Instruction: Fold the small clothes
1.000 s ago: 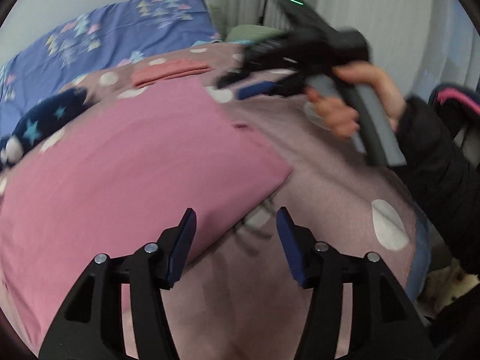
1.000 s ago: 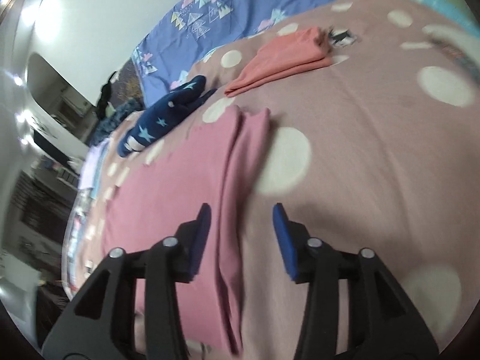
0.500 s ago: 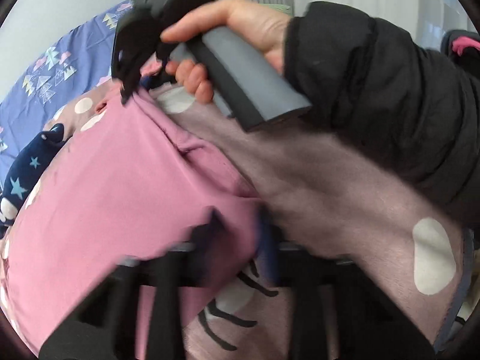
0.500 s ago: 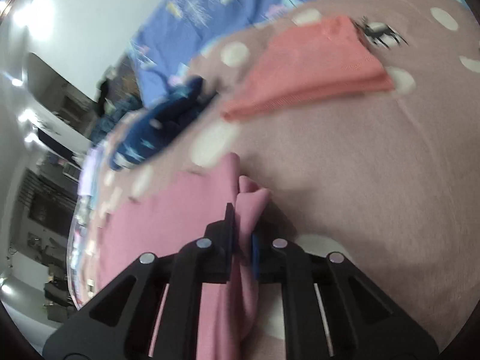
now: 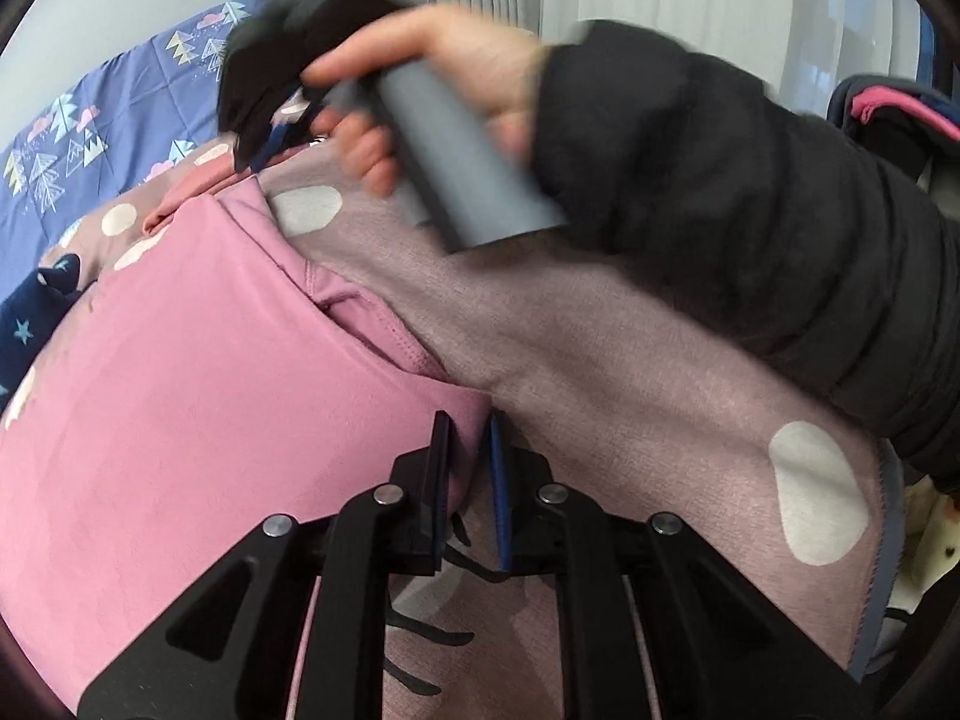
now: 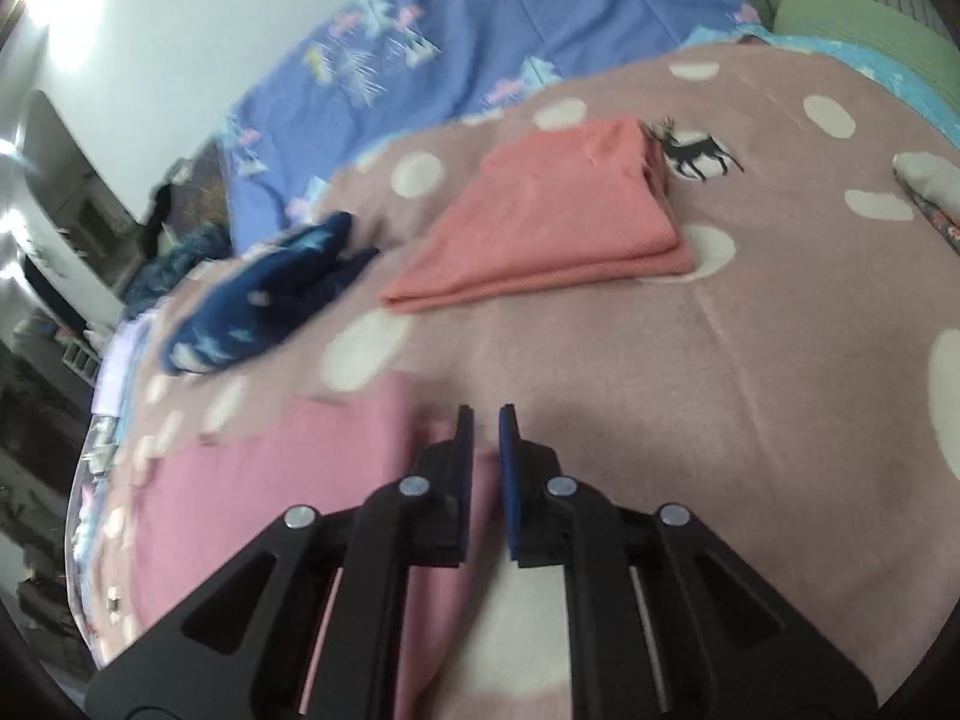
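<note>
A pink garment (image 5: 198, 372) lies spread on the dotted mauve blanket (image 5: 630, 396). My left gripper (image 5: 468, 426) is shut on the garment's near right corner. My right gripper (image 6: 485, 420) is shut on the garment's far corner, where pink cloth (image 6: 336, 468) bunches between its blue pads. In the left wrist view the right gripper (image 5: 258, 90) shows at the top, held by a hand in a black sleeve, above the garment's far edge.
A folded salmon garment (image 6: 552, 228) lies on the blanket (image 6: 780, 360) beyond my right gripper. A crumpled navy star-print garment (image 6: 270, 300) lies to its left. A blue patterned sheet (image 6: 480, 30) covers the far side of the bed.
Both grippers went from open to shut on corners of the pink garment. The right gripper moved along the garment's edge to its far corner; the cloth there bunched up.
</note>
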